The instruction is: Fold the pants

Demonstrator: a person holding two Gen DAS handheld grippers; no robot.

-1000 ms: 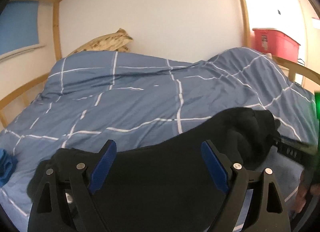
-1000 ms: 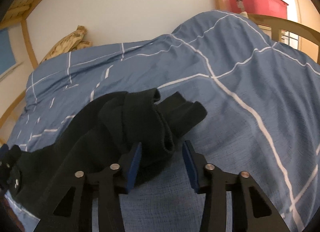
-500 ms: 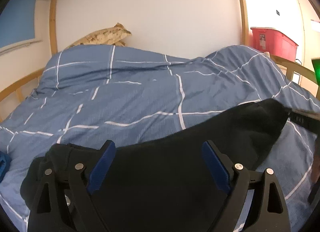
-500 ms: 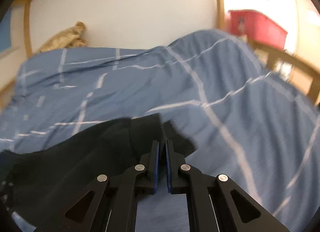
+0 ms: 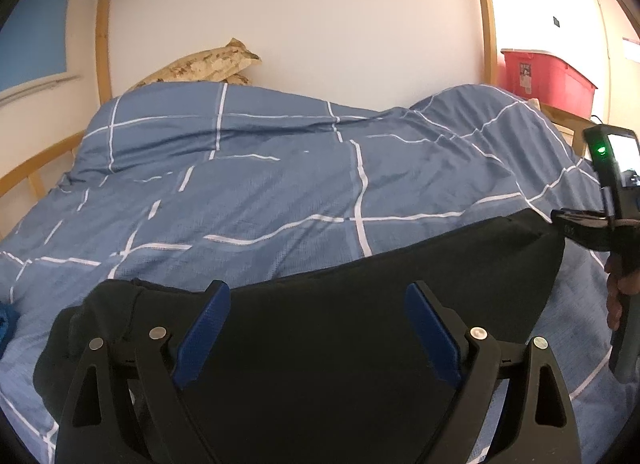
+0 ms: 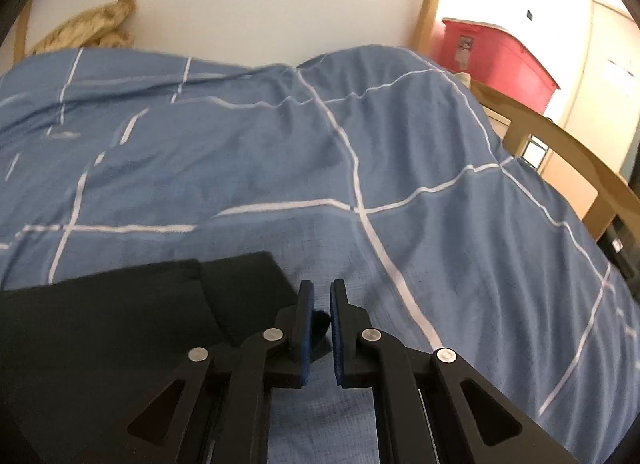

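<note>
The left gripper gapes wide over black fabric pants, cut off at 6 o'clock; the right gripper, jaws just reopening slightly, pinches their corner at 3 o'clock.

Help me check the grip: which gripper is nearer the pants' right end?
Right. The right gripper pinches that end of the pants, its jaws having just closed, then eased slightly; the left gripper hovers open over their middle.

Both wrist views ride low and close over the bed, facing its far wall; both share the blue checked duvet, with the red bin upper right.
</note>
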